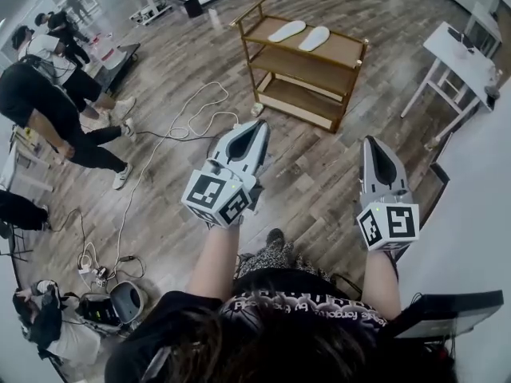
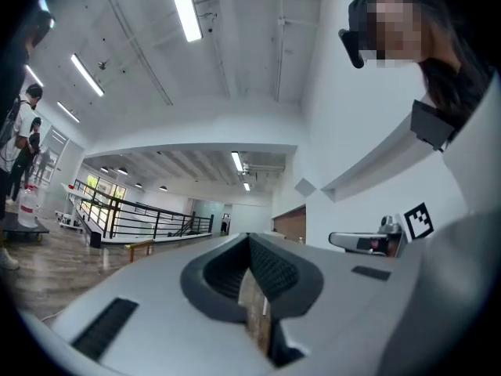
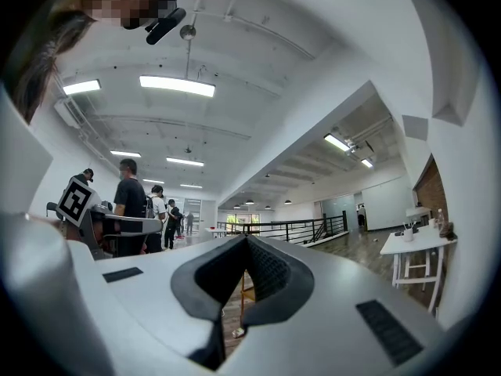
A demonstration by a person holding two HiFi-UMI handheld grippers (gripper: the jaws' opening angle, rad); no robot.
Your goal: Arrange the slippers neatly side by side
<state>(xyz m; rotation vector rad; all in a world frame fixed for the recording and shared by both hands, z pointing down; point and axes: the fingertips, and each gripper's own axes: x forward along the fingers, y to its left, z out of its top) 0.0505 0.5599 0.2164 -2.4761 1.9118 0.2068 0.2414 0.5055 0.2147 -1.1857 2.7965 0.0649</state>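
Note:
Two pale slippers, one (image 1: pixel 287 31) to the left and one (image 1: pixel 314 37) to the right, lie close together on the top shelf of a wooden rack (image 1: pixel 339 52) across the floor. Both grippers are held in the air well short of the rack, pointing toward it. My left gripper (image 1: pixel 262 124) is shut with nothing between its jaws; in the left gripper view its tips (image 2: pixel 249 237) meet. My right gripper (image 1: pixel 370 140) is also shut and empty, its tips (image 3: pixel 246 239) meeting in the right gripper view. The slippers do not show in either gripper view.
A white table (image 1: pixel 459 50) stands right of the rack, beside a white wall (image 1: pixel 479 190). People (image 1: pixel 48 94) stand at the far left. White cables (image 1: pixel 172 126) trail over the wooden floor, and a grey device (image 1: pixel 124 300) sits at lower left.

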